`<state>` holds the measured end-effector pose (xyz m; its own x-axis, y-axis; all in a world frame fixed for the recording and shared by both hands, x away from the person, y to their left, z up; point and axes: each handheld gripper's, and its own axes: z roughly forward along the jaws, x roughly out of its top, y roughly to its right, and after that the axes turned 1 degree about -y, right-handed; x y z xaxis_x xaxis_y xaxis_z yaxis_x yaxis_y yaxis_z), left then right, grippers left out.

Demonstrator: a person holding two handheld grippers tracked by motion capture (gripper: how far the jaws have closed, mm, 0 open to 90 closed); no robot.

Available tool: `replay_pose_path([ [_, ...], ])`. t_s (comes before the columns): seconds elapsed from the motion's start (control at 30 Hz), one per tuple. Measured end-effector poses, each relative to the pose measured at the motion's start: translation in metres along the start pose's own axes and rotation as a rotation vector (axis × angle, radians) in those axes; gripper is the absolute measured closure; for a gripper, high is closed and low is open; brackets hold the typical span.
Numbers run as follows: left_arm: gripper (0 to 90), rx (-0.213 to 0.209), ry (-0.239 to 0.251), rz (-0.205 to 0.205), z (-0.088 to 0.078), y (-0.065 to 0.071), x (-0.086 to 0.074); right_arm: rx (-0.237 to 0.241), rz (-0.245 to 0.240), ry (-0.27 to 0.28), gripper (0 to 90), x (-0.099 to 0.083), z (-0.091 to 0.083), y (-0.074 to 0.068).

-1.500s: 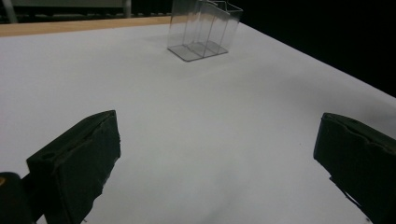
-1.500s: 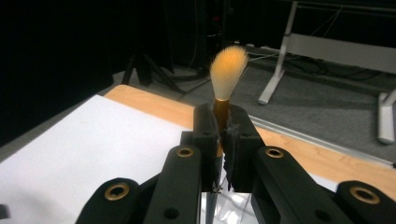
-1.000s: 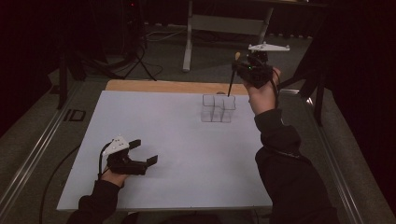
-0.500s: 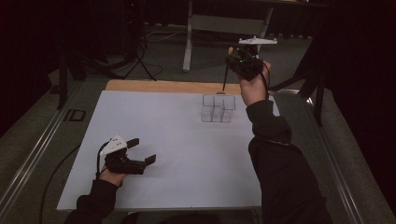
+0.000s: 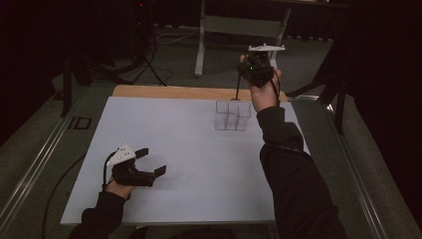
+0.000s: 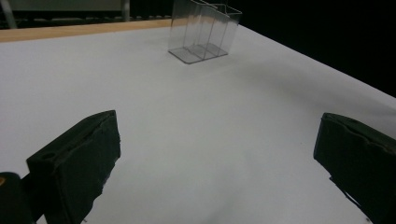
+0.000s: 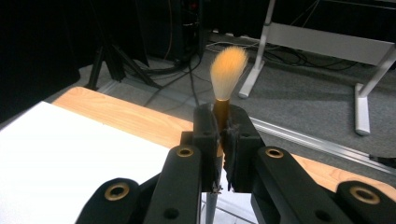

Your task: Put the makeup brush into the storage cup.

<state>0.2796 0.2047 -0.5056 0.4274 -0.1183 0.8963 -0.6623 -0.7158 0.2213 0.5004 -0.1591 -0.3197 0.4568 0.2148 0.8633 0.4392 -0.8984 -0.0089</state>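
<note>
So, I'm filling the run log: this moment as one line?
right tongs: shut on makeup brush, above clear organizer | left tongs: open, empty, on table

White rectangular table sheet (image 5: 184, 149) over a light wooden tabletop edge (image 5: 169, 92); grey metal desk frame (image 5: 239, 25) and black cables (image 5: 149, 69) on the grey floor beyond.

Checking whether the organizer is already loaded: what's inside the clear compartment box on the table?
The clear compartment box looks empty; the white table shows through its walls. The right gripper holds a brush above it; the farthest compartments are partly obscured.
</note>
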Motion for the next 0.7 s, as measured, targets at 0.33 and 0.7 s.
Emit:
replay_pose_path([
  [0.33,0.9,-0.004,-0.003,-0.007,0.0,0.0,0.0,-0.012,0.014,-0.033,84.1,-0.013,0.016,0.005],
  [0.7,0.9,-0.01,-0.002,-0.019,0.0,-0.001,-0.001,-0.029,0.016,-0.069,84.0,-0.029,0.033,0.006],
])
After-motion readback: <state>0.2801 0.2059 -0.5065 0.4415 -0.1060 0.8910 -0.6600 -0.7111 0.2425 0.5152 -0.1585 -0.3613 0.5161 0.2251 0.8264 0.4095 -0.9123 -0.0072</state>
